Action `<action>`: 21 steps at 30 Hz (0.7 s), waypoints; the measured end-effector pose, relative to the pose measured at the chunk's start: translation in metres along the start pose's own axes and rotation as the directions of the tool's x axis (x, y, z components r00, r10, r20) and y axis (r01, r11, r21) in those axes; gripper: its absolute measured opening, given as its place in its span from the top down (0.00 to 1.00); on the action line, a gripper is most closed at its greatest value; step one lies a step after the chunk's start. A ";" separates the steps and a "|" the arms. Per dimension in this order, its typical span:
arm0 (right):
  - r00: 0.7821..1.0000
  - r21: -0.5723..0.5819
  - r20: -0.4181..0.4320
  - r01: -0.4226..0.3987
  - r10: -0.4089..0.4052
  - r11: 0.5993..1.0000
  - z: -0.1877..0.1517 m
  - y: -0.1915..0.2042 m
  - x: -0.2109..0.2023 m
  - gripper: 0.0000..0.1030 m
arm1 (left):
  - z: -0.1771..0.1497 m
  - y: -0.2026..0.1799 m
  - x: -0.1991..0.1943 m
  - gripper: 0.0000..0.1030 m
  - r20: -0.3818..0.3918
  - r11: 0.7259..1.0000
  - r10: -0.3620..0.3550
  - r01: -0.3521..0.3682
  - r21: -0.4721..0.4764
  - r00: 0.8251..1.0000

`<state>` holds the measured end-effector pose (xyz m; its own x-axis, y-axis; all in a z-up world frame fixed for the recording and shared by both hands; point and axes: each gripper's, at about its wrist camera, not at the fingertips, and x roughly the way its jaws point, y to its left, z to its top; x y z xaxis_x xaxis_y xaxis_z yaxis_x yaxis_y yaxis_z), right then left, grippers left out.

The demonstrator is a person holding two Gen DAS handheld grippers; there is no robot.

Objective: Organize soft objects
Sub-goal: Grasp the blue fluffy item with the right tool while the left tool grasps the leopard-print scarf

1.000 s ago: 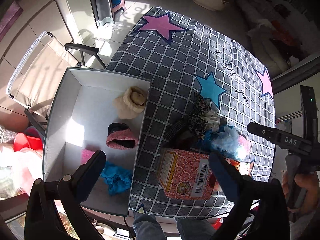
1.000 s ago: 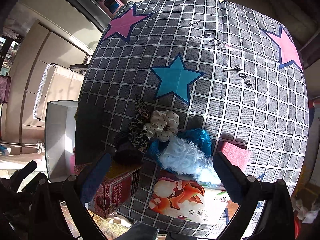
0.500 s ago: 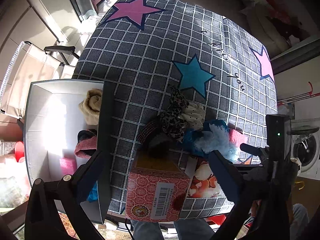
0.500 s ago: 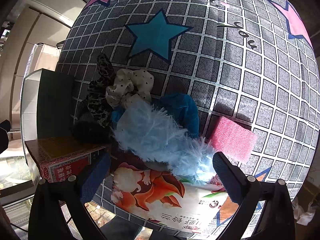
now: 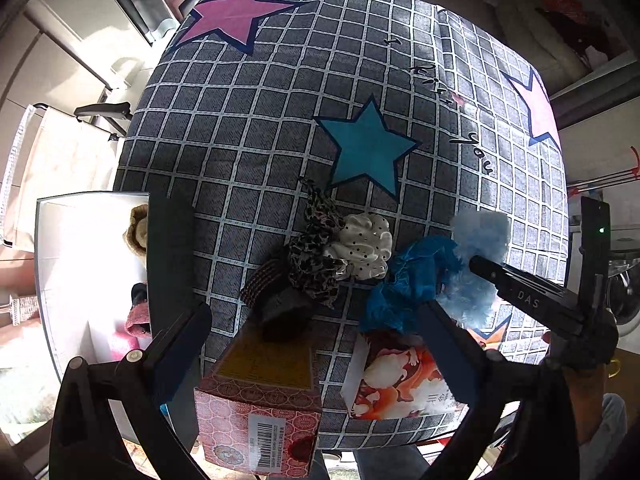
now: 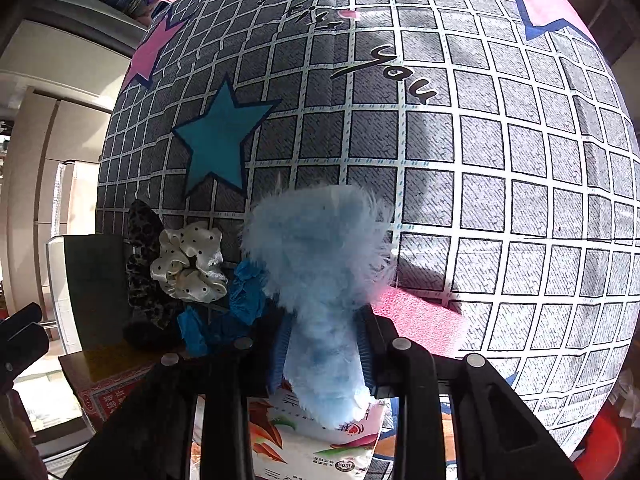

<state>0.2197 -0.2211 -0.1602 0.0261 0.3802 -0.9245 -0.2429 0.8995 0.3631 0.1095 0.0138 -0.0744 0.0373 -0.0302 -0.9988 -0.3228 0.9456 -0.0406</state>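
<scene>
While sun falls on the checked tablecloth (image 6: 480,208) (stars printed), the right hand-held gripper (image 6: 322,344) has just closed, pinching the fluffy blue piece (image 6: 320,264).

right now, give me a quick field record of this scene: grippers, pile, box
right gripper: just closed, fingers pinching the fluffy light-blue scrunchie
left gripper: open, holding nothing, above the pile
pile on tablecloth: leopard scrunchie, white dotted scrunchie, blue scrunchie, pink sponge
white box: at table's left edge, soft items already inside
</scene>
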 end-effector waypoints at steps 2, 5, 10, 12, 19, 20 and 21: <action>1.000 0.065 0.025 -0.019 0.018 0.998 0.009 -0.023 -0.016 0.69 | 0.004 -0.021 0.006 0.00 -0.008 0.999 -0.002 0.002 0.039 1.000; 0.998 0.131 0.060 0.003 -0.011 0.991 0.013 -0.056 -0.033 0.69 | 0.007 -0.053 0.018 0.00 -0.026 0.994 -0.004 0.007 0.105 1.000; 0.999 0.215 0.032 -0.024 0.018 0.976 0.007 -0.098 -0.034 0.67 | 0.006 -0.100 0.043 0.00 -0.044 0.979 0.040 -0.030 0.199 0.998; 0.997 0.202 0.031 -0.078 0.074 0.976 0.004 -0.094 -0.031 0.58 | 0.004 -0.105 0.045 0.00 -0.036 0.978 0.051 -0.042 0.206 0.998; 0.996 0.082 -0.011 -0.086 0.087 0.993 0.026 -0.034 0.010 0.22 | 0.013 -0.080 0.032 0.00 0.014 0.983 0.115 -0.116 0.140 0.993; 0.997 0.088 -0.037 -0.071 0.074 0.994 0.030 -0.028 0.020 0.27 | 0.018 -0.071 0.030 0.00 0.015 0.985 0.126 -0.127 0.117 0.992; 0.996 0.084 -0.055 -0.070 0.075 0.994 0.034 -0.023 0.027 0.53 | 0.024 -0.061 0.030 0.00 0.007 0.987 0.134 -0.134 0.089 0.991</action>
<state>0.2589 -0.2244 -0.1897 -0.0455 0.4341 -0.8997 -0.1613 0.8856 0.4355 0.1527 -0.0367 -0.1011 0.0003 0.0987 -0.9951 -0.2390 0.9663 0.0958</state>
